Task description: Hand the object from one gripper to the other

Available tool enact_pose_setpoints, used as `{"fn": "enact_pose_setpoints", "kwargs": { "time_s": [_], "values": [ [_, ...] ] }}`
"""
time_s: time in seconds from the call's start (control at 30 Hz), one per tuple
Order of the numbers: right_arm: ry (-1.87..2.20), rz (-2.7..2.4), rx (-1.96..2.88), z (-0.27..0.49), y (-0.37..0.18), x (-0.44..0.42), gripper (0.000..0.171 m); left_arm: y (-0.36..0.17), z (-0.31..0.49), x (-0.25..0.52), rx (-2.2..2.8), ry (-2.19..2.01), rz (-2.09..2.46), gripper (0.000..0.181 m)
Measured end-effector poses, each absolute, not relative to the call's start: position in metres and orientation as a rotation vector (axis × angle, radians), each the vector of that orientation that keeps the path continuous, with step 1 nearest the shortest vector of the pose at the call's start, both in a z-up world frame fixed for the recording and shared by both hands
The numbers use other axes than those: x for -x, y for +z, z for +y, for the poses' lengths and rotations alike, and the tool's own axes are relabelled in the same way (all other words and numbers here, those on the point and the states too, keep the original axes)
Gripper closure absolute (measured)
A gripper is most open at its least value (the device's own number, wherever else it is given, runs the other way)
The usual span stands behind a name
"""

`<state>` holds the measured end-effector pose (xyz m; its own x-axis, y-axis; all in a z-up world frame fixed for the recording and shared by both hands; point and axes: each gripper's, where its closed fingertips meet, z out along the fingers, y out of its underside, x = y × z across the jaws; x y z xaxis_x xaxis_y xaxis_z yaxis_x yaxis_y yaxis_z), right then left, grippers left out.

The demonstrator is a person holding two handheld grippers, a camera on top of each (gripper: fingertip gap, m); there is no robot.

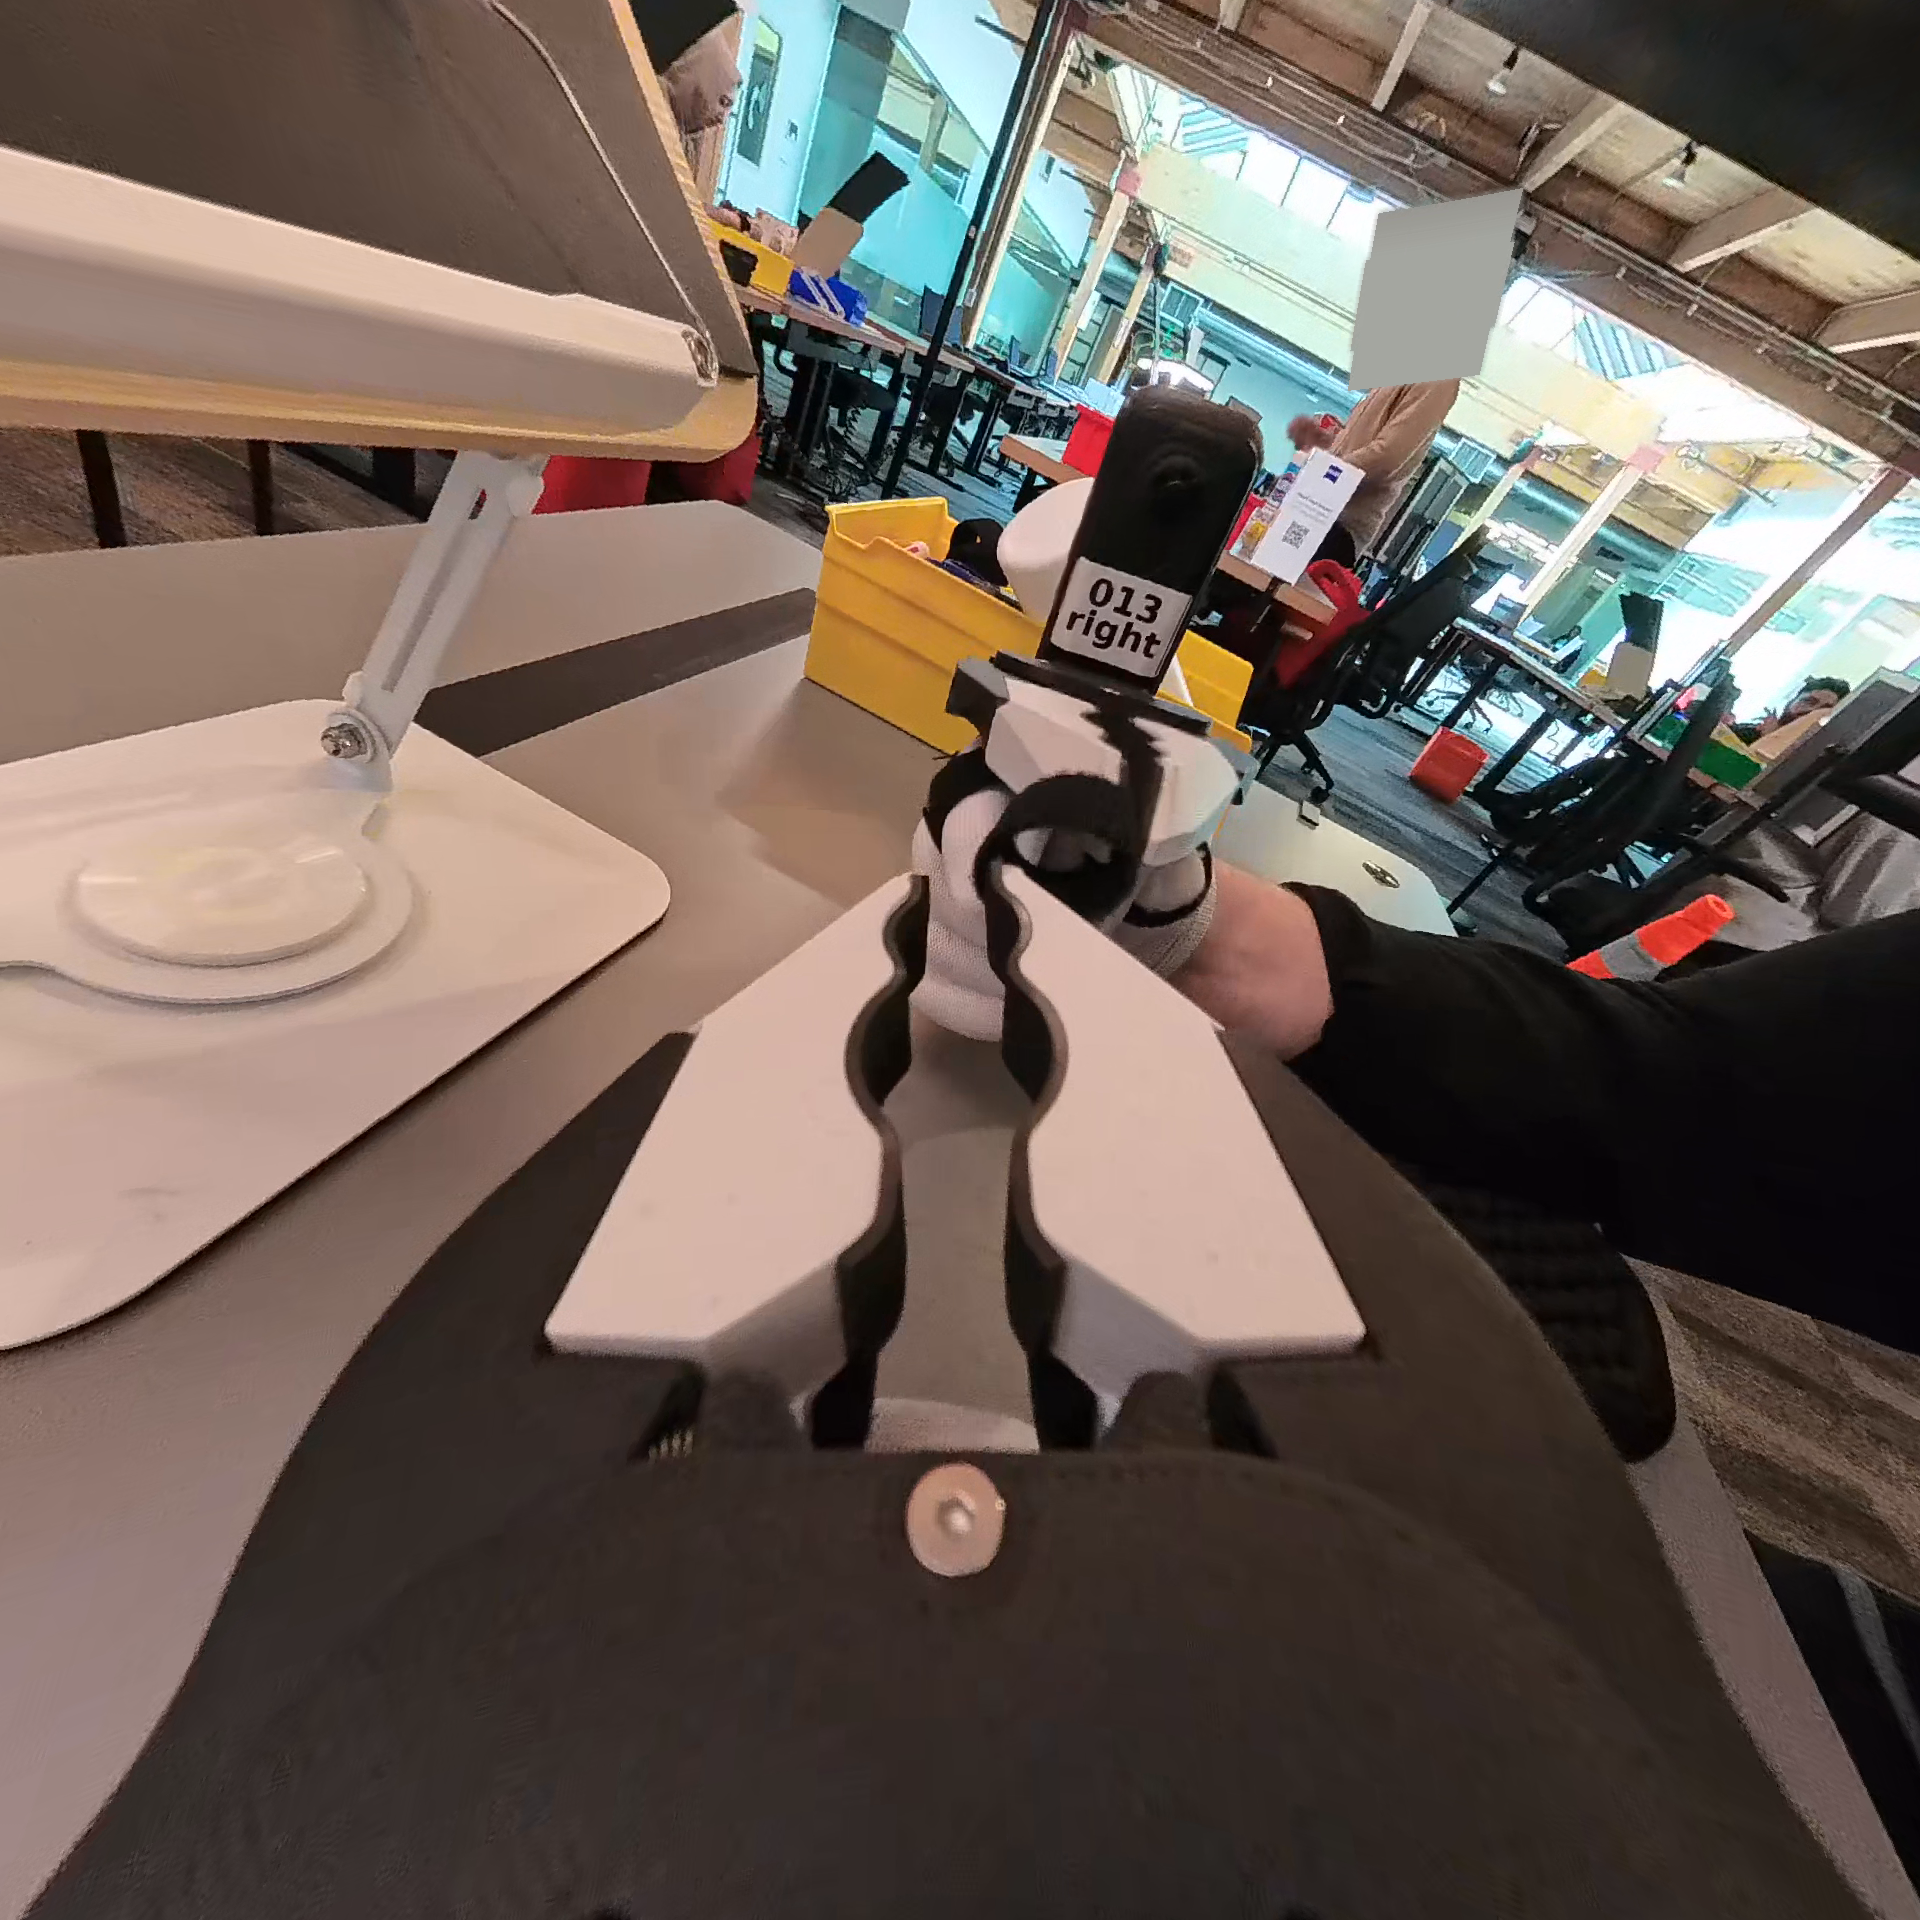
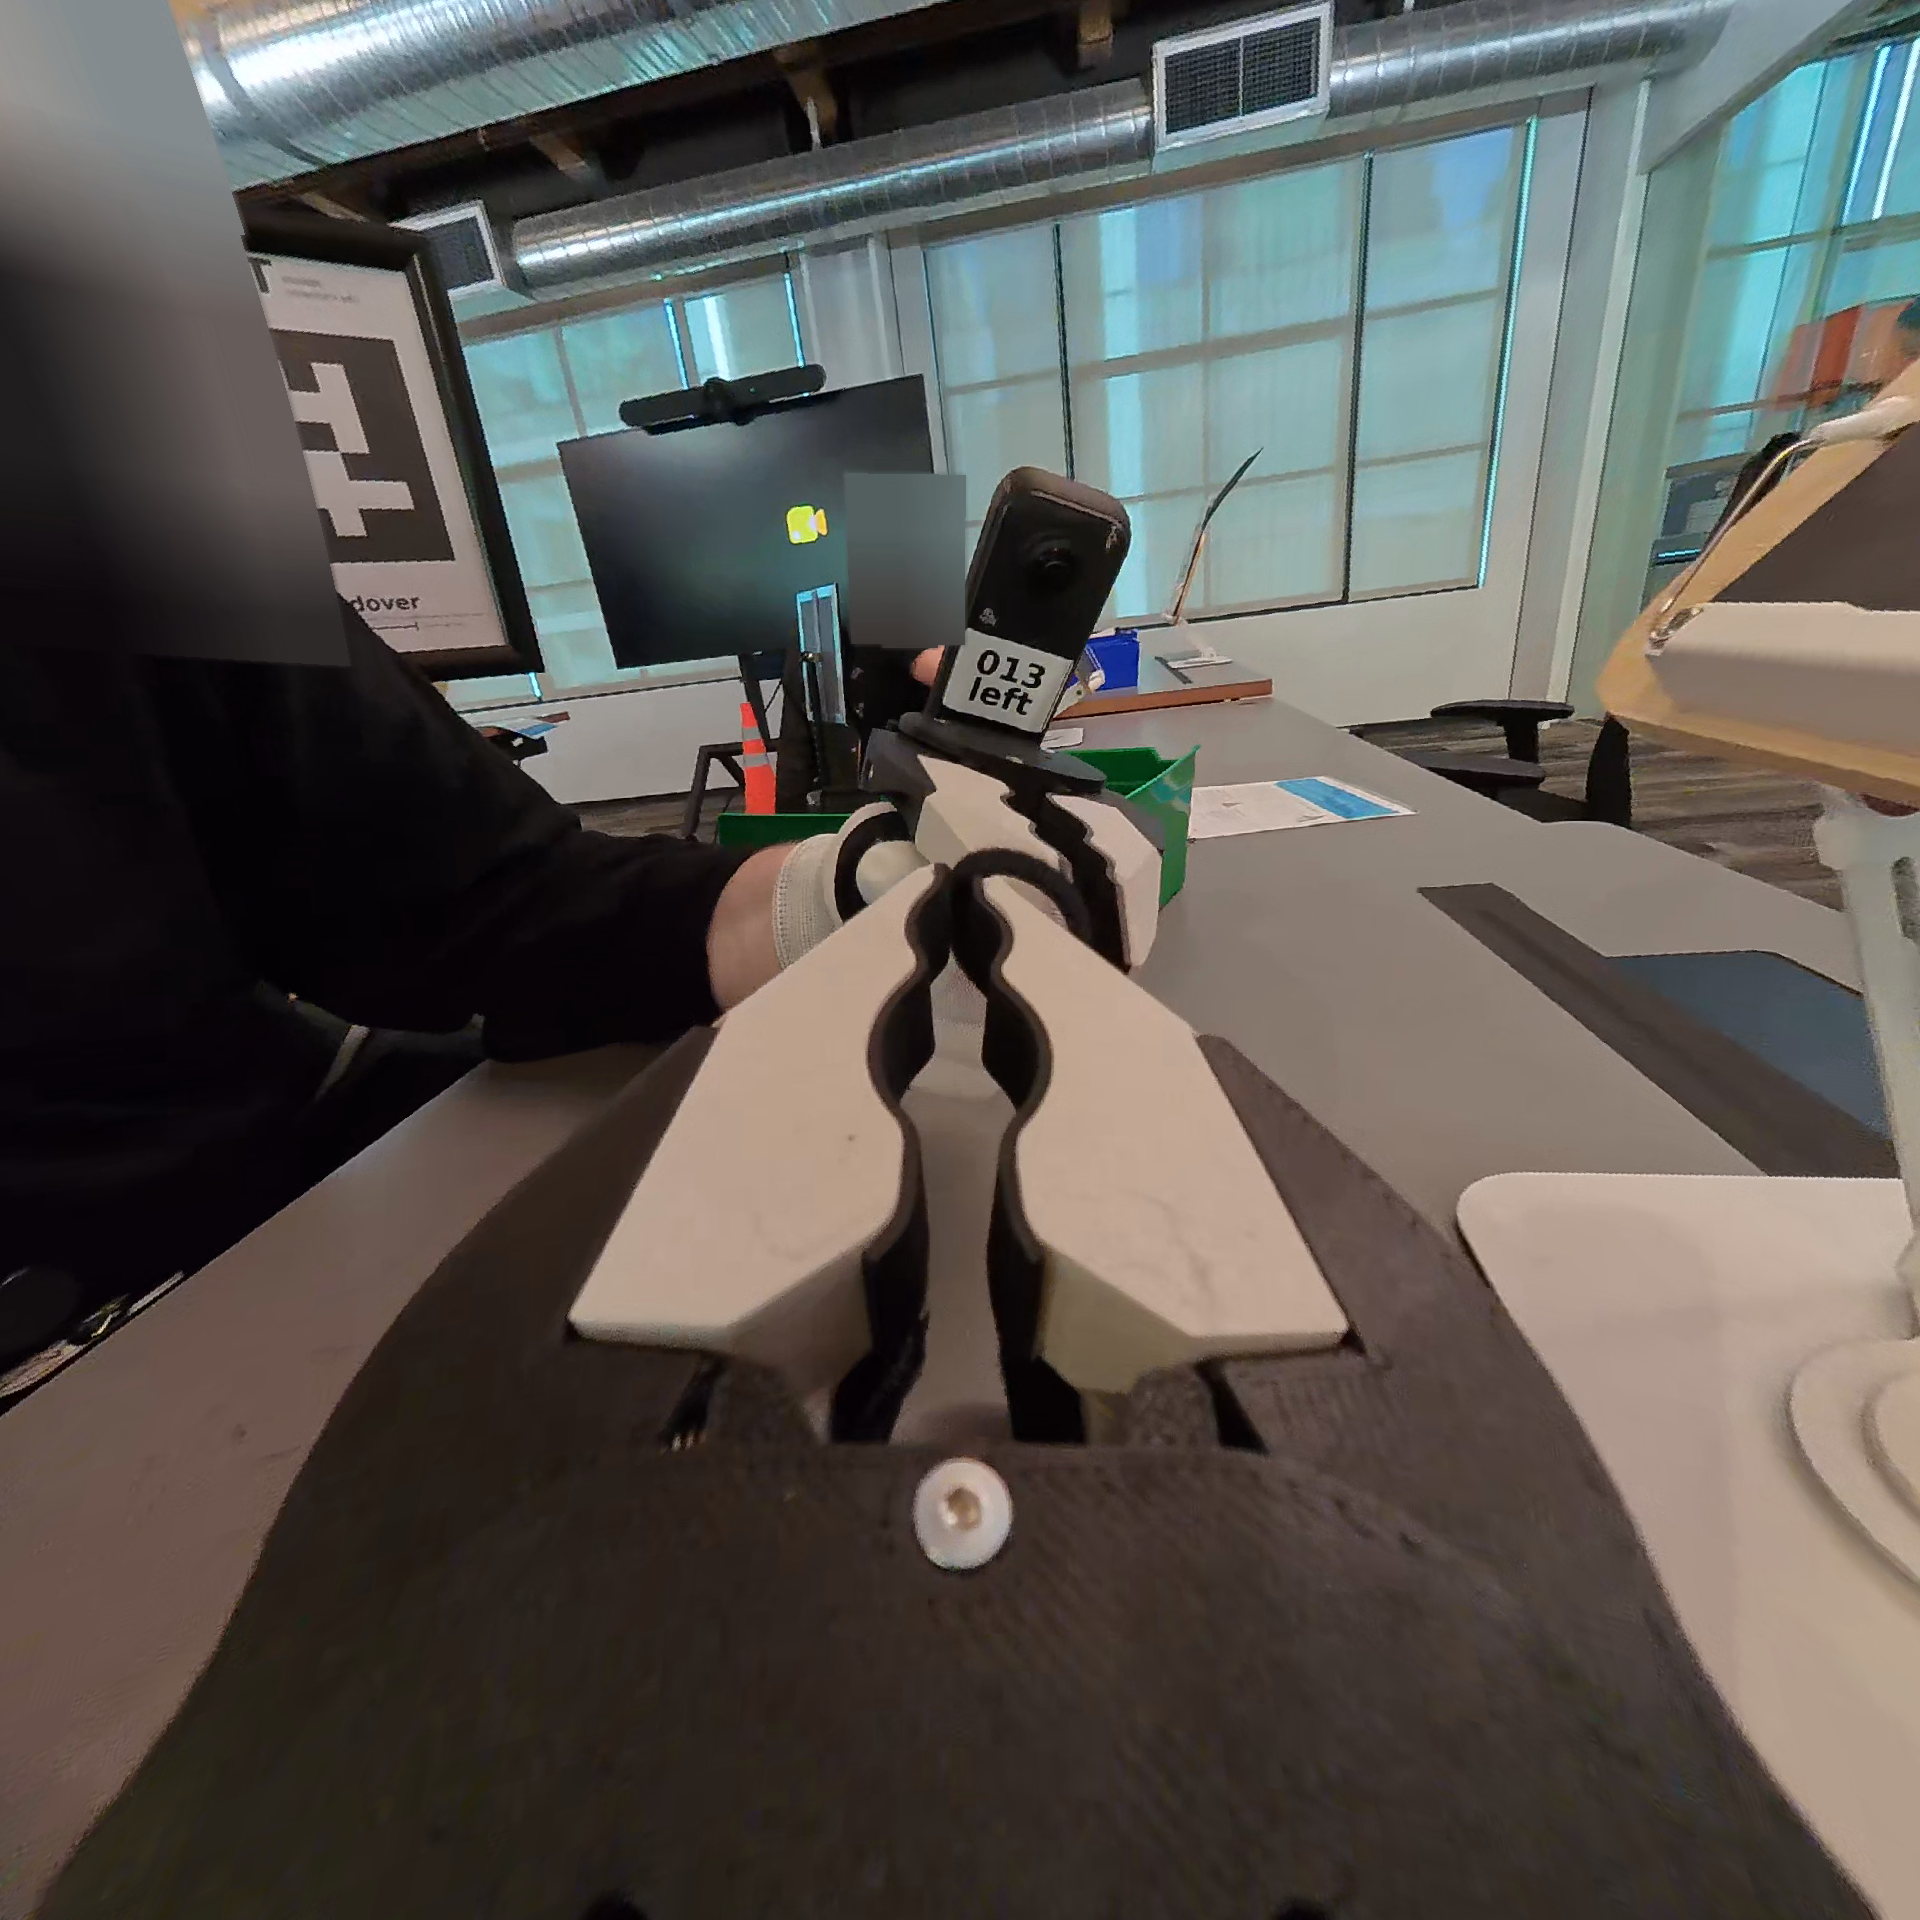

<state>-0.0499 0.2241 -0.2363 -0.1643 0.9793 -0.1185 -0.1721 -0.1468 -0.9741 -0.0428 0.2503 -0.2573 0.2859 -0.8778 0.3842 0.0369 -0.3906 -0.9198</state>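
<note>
A thin black ring (image 1: 1060, 842) hangs between my two grippers, which face each other tip to tip above the grey table (image 1: 623, 1039). My right gripper (image 2: 951, 883) has its jaws pressed together on the black ring (image 2: 1034, 883). It also shows in the left wrist view (image 1: 1127, 758), held by a white-gloved hand (image 1: 1195, 925). My left gripper (image 1: 961, 888) is right at the ring with its jaws a narrow gap apart. One strand lies against its right fingertip. The left gripper also shows in the right wrist view (image 2: 1070, 831).
A white stand with a flat base plate (image 1: 260, 1039) holds a tilted board on the left; the plate also shows in the right wrist view (image 2: 1662, 1403). A yellow bin (image 1: 894, 634) stands behind the grippers, and a green bin (image 2: 1169, 821). Black sleeves (image 1: 1610, 1091) reach in. Left and right tips are no more than a few centimetres apart.
</note>
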Motion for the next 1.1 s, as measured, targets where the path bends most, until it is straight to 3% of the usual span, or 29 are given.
{"fn": "enact_pose_setpoints", "kwargs": {
  "time_s": [0.27, 0.47, 0.6, 0.77, 0.9, 1.1],
  "values": [
    [1.536, -1.120, 1.106, 0.223, -0.239, 0.051, 0.171, -0.257, 0.247, 0.041, 1.607, -1.198, 0.829, 0.181],
    [1.555, -1.129, 1.106, 0.220, -0.240, 0.052, 0.171, -0.258, 0.252, 0.042, 1.603, -1.164, 0.816, 0.160],
    [1.560, -1.132, 1.113, 0.220, -0.241, 0.053, 0.171, -0.257, 0.245, 0.039, 1.567, -1.158, 0.867, 0.181],
    [1.603, -1.096, 1.136, 0.223, -0.240, 0.052, 0.171, -0.253, 0.250, 0.043, 1.519, -0.975, 0.905, 0.181],
    [1.604, -1.047, 1.188, 0.233, -0.242, 0.051, 0.150, -0.249, 0.263, 0.055, 1.415, -0.551, 0.996, 0.181],
    [1.709, -0.905, 1.292, 0.253, -0.244, 0.046, 0.131, -0.236, 0.259, 0.060, 1.150, -0.034, 1.169, 0.181]
  ]
}}
